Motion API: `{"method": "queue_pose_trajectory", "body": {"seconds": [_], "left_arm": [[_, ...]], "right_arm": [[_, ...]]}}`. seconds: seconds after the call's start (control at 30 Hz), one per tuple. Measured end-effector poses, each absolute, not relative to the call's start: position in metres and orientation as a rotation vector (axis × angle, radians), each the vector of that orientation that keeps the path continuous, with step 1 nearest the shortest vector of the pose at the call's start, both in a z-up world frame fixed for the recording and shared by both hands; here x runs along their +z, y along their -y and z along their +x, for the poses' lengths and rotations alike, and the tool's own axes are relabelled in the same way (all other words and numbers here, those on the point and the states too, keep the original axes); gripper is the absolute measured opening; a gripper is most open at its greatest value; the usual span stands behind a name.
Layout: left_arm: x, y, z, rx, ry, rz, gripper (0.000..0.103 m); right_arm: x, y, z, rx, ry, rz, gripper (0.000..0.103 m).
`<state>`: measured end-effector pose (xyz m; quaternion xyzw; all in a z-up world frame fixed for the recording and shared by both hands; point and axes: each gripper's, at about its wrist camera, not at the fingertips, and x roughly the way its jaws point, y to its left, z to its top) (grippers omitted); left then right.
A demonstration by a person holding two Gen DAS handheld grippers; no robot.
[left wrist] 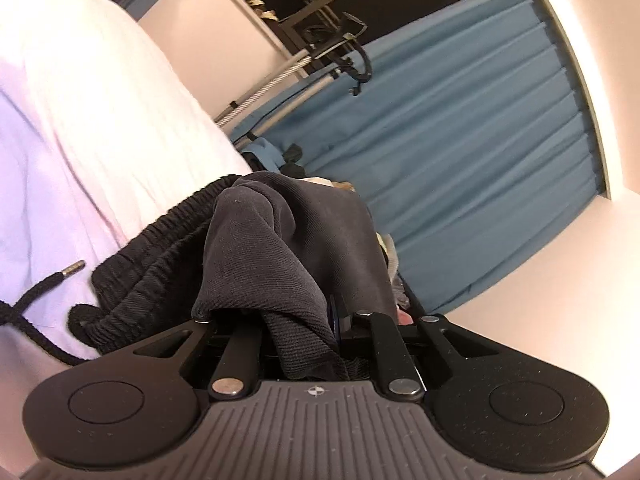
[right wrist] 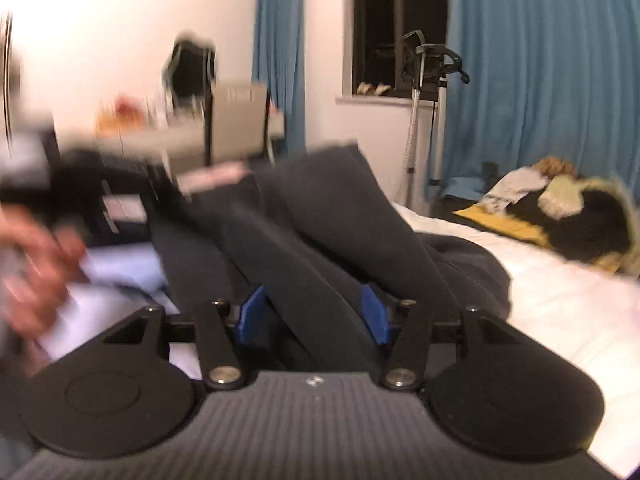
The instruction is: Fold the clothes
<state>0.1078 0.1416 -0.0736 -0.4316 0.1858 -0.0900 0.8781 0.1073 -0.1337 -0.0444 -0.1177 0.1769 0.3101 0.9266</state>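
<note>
A dark grey garment point(left wrist: 288, 248) is draped over my left gripper point(left wrist: 320, 320) and hides its fingers; the linkage stands narrow, so the jaws look closed on the cloth. Behind it is the person's white shirt point(left wrist: 80, 112) and black drawstring waistband point(left wrist: 152, 248). In the right wrist view the same dark garment point(right wrist: 320, 232) runs between my right gripper's point(right wrist: 316, 312) blue pads point(right wrist: 376, 312), which stand apart with cloth lying loosely between them. The garment stretches up to the left, where a blurred hand point(right wrist: 36, 264) shows.
A white bed point(right wrist: 560, 312) lies under and to the right. A pile of black and yellow clothes point(right wrist: 572, 216) sits at its far right. Blue curtains point(right wrist: 540, 80), a tripod stand point(right wrist: 424, 80) and a desk with a chair point(right wrist: 224, 120) stand behind.
</note>
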Motion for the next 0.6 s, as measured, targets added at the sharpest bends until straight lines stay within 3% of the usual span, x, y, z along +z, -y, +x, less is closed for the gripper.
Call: {"method": "queue_pose_trajectory", "body": {"seconds": [0.03,0.07,0.1,0.2,0.33,0.47,0.53,0.6], "left_arm": [[-0.077,-0.144,0.108,-0.172,-0.396,-0.908,0.017],[-0.08,-0.146,0.108,-0.156,-0.405,-0.916,0.017],[-0.082,-0.148,0.109,-0.139,-0.413,-0.921,0.017],[-0.087,-0.152,0.117,-0.085,-0.443,-0.912,0.017],[-0.089,-0.152,0.128,-0.074,-0.467,-0.922,0.018],[-0.086,-0.152,0.126,-0.07,-0.466,-0.921,0.021],[-0.088,-0.153,0.125,-0.066,-0.472,-0.941,0.023],[-0.09,-0.154,0.125,-0.062,-0.481,-0.967,0.027]], "right_arm": [[-0.051,0.126,0.11,0.628,-0.367,-0.298,0.041],[-0.057,0.118,0.112,0.629,-0.374,-0.34,0.018],[-0.06,0.112,0.114,0.636,-0.393,-0.358,0.011],[-0.067,0.096,0.1,0.666,-0.417,-0.42,0.009],[-0.081,0.084,0.08,0.677,-0.433,-0.519,0.011],[-0.066,0.103,0.093,0.7,-0.471,-0.344,0.015],[-0.052,0.124,0.092,0.739,-0.468,-0.184,0.026],[-0.037,0.148,0.095,0.77,-0.441,-0.003,0.044]]}}
